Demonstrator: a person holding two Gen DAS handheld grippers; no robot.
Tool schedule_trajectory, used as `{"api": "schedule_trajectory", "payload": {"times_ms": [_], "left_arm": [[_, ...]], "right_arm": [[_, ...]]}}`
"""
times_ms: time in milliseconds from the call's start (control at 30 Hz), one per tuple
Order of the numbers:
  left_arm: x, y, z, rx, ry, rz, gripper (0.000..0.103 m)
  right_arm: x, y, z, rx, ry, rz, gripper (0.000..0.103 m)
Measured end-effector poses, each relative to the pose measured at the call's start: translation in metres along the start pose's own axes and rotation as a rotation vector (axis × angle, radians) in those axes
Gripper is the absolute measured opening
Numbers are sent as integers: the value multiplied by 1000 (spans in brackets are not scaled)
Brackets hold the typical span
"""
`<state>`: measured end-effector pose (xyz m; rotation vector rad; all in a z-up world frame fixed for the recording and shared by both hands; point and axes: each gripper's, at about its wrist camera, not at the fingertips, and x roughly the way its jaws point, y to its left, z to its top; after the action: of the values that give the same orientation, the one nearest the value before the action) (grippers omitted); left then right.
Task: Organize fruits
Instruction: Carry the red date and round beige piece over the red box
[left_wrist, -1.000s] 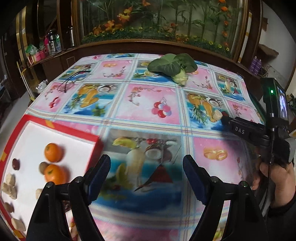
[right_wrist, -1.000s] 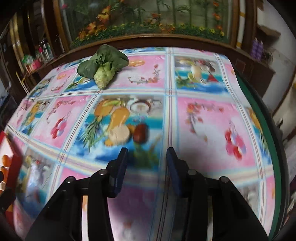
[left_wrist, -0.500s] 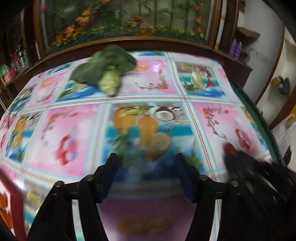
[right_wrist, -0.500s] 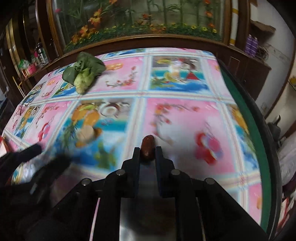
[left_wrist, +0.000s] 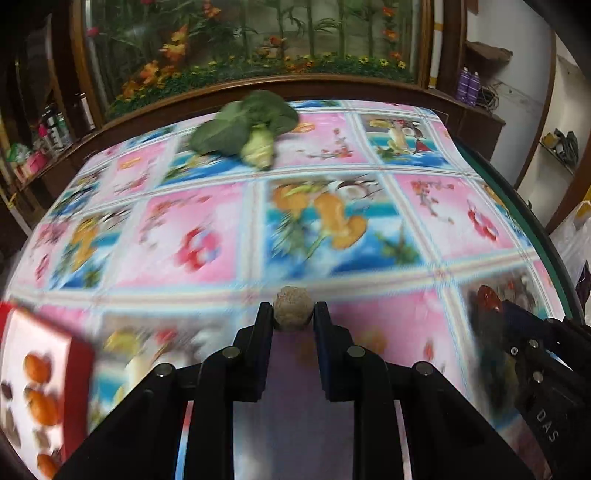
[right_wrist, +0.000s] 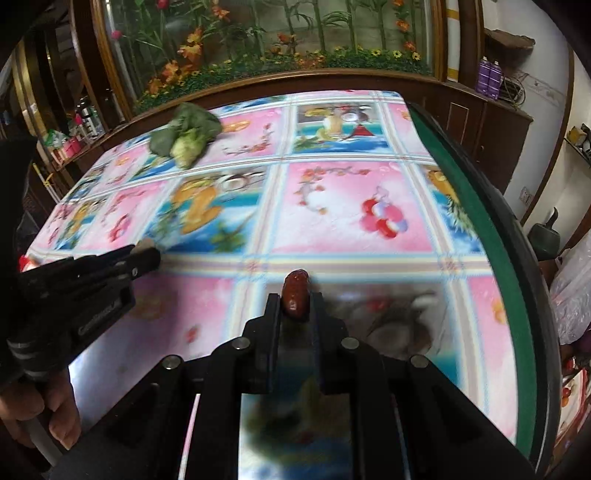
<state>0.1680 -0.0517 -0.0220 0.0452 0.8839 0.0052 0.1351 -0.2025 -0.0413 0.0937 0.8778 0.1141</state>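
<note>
gripping a pale, rough round fruit (left_wrist: 291, 305) at my left gripper's (left_wrist: 292, 314) tips — its jaws have just closed on it — i hold it above the tablecloth (left_wrist: 207, 236). my right gripper (right_wrist: 295, 308) is clamped on a red date (right_wrist: 294, 298). oranges sit in the tray (left_wrist: 79, 365) at left.

Black fingers (left_wrist: 264, 332), silver pivot screws
</note>
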Motion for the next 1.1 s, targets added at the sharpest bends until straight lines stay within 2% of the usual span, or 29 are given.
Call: {"api": "schedule_trajectory", "payload": {"times_ms": [367,633,867,1100], "left_arm": [[-62,31,-57,-40,-9,-4,21],[-99,48,-93,-75,-44,-24,21],[-112,59,-114,-91,-60,-30,21],[-120,72,-122,-106,-76,-36,21]], "right_arm": [[-56,55,-55,3,-38,47,17],[-99,84,-85,-20,-82,45,17],[-113,99,-106,-8,-102,56,17],[-113,117,-115,-28,-97,72,17]]}}
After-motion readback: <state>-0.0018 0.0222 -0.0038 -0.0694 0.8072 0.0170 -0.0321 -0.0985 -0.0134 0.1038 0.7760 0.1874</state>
